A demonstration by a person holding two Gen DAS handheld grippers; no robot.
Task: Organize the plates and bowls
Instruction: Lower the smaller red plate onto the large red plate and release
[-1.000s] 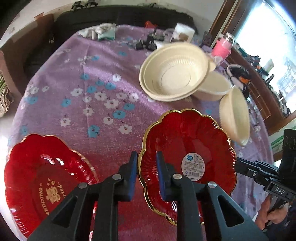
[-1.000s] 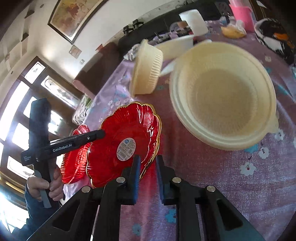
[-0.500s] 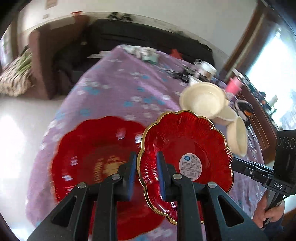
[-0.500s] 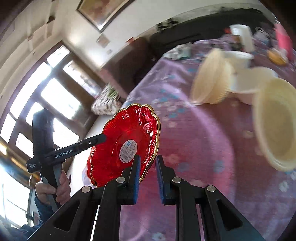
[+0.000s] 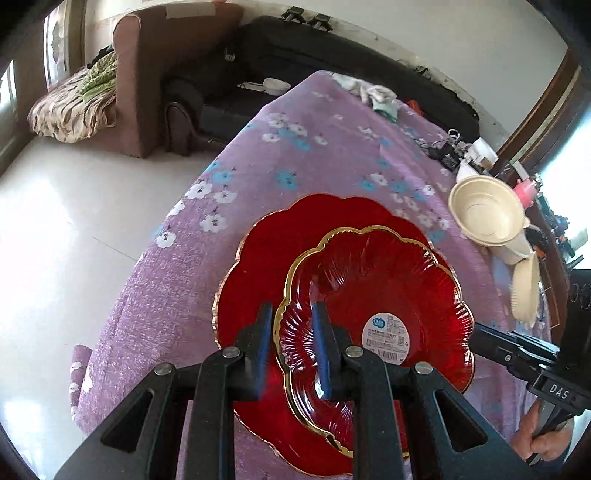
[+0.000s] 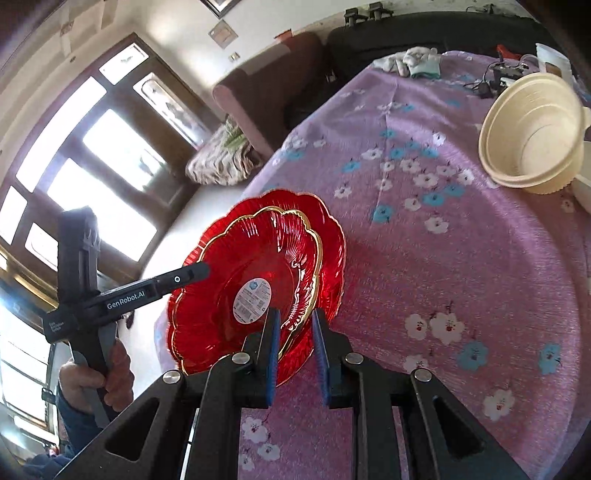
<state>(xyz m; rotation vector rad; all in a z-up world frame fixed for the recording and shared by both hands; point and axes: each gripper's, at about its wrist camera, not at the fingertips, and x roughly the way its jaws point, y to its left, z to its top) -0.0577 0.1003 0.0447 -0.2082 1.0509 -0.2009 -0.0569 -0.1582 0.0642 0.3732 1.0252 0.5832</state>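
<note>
The setting was a home living room: a brown armchair (image 5: 147, 74), a black sofa (image 5: 332, 66), a framed picture (image 6: 218, 3), wood-framed windows (image 6: 92, 155) and a counter under a floral purple cloth (image 5: 314, 155).

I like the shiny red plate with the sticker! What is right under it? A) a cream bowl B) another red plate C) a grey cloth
B: the gold-rimmed plate, gripped by the left gripper and right gripper, sits over a bigger red plate; the cream bowl stands apart.
</note>
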